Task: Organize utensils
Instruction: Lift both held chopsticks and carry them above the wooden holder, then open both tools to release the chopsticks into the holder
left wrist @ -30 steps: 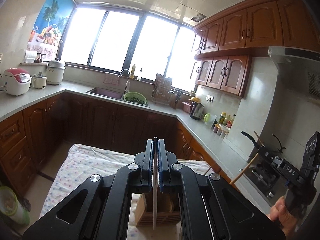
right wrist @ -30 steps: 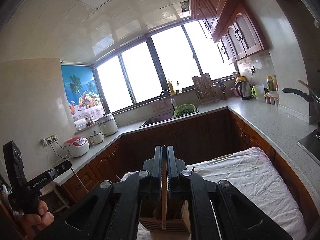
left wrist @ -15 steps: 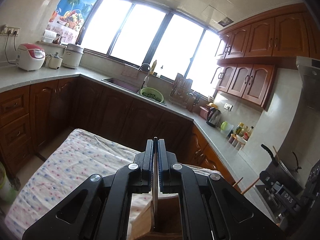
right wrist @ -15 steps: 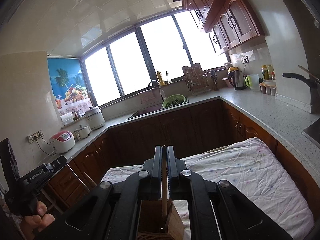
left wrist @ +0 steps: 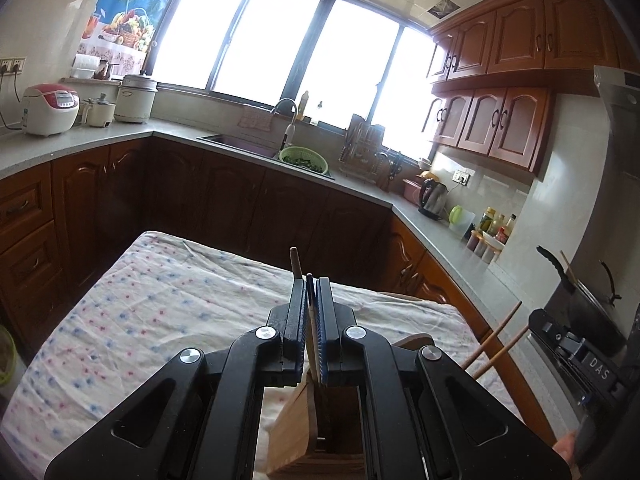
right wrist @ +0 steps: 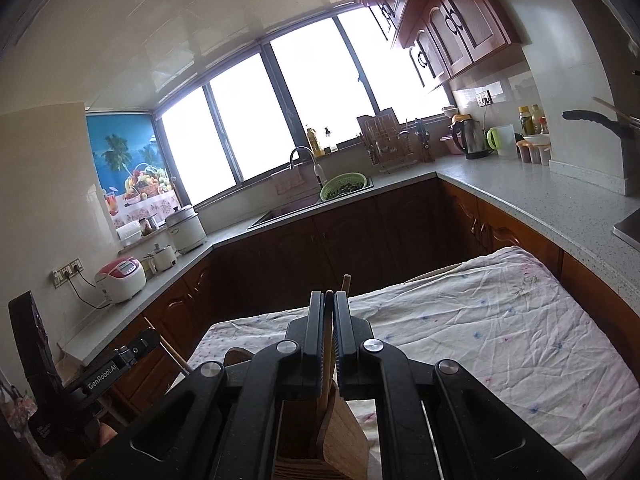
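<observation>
Here — chopstick [left wrist: 311, 334] between closed jaws.

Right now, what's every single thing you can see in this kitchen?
wooden holder: one, light wood, on the table under both grippers
chopsticks: one thin stick pinched in each gripper, lower ends in the holder
table cloth: one, white with dots
rice cooker: one, white and red, left counter
green colander: one, by the sink
kettle: one, silver, far counter
left gripper: black, shut
right gripper: black, shut
</observation>
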Demonstrator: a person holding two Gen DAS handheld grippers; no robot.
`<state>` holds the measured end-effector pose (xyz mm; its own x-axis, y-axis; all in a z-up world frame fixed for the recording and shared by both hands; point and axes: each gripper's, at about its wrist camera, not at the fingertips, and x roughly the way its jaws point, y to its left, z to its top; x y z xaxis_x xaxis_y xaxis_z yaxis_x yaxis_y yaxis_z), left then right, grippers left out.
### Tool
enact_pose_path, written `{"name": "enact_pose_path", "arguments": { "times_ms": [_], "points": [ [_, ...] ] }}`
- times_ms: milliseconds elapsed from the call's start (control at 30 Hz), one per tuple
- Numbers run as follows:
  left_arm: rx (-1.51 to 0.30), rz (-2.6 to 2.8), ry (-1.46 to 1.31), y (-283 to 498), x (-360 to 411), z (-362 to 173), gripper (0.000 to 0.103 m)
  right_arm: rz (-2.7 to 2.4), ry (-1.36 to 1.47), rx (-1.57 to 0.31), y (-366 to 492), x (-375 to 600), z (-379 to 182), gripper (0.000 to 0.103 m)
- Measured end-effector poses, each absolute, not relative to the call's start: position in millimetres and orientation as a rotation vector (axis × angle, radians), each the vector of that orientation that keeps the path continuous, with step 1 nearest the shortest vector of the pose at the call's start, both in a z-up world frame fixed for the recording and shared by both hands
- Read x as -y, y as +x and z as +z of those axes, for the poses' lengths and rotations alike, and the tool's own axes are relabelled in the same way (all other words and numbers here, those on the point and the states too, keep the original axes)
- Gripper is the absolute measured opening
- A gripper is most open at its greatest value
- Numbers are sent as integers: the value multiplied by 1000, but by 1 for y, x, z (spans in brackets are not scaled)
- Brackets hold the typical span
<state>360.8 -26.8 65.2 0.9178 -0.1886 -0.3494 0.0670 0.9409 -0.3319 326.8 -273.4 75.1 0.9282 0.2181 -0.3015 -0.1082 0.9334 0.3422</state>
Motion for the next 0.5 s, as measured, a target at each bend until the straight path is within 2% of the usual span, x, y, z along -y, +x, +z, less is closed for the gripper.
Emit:
{"name": "enact_pose_path", "arguments": {
  "times_ms": [200, 300, 400, 433, 467, 500],
  "points": [
    [-407, -138, -299, 363, 27, 68, 4, 175, 331, -360, 330, 273, 76, 5],
    [-436, -154, -296, 366, 26, 66, 4, 171, 335, -364, 329, 273, 76, 10],
    [-447, -162, -303, 363, 23, 67, 11, 180, 345, -368, 328, 272, 77, 12],
    [-448, -163, -306, 361, 22, 67, 21, 180, 346, -371, 327, 273, 77, 17],
    [-446, -164, -311, 358, 21, 68, 38, 180, 350, -373, 326, 274, 78, 21],
    [-442, -158, -312, 355, 21, 68, 46, 187, 357, -372, 325, 274, 78, 38]
  ]
}}
